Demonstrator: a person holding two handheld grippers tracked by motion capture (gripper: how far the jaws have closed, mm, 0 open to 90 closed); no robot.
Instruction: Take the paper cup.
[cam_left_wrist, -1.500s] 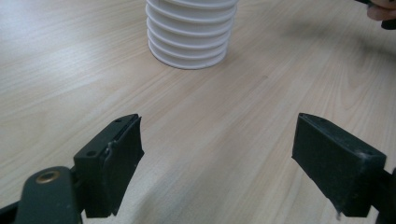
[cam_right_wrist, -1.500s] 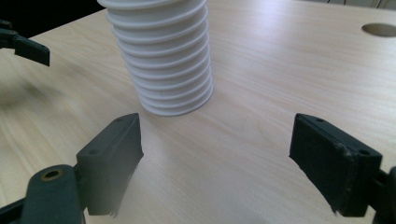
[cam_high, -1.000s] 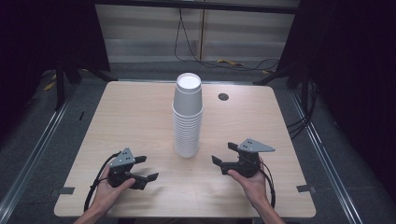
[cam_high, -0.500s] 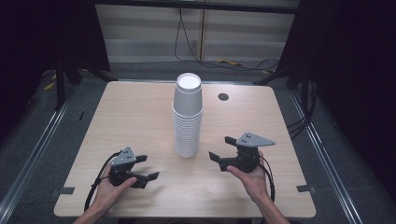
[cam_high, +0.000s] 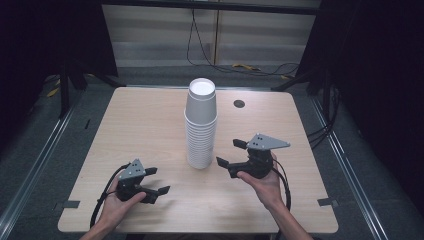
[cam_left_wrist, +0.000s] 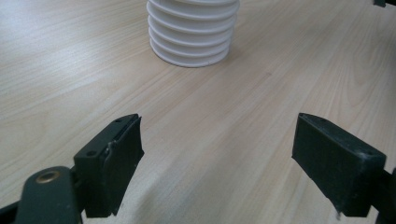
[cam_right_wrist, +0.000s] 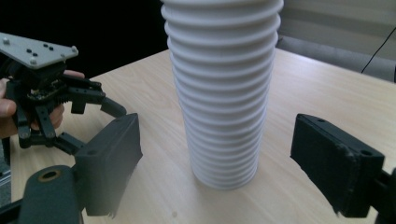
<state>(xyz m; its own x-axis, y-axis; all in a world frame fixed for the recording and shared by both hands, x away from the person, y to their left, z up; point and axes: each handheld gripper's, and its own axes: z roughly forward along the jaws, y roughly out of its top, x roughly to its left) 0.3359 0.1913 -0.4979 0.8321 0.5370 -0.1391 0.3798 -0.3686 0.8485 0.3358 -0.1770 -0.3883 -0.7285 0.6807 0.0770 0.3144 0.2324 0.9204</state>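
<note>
Tabletop cup stack (cam_right_wrist: 223, 93) faces right jaws.

Pale rectangular wood-grain surface (cam_high: 150, 120) with rounded corners and a small round black grommet (cam_high: 239, 104) near the far edge. Grey carpeted floor (cam_high: 60, 150) around it, metal floor rails (cam_high: 37, 165) alongside, black cables (cam_high: 200, 45) trailing past a pale back wall panel (cam_high: 150, 35), dark curtains (cam_high: 385, 75) at the sides.
</note>
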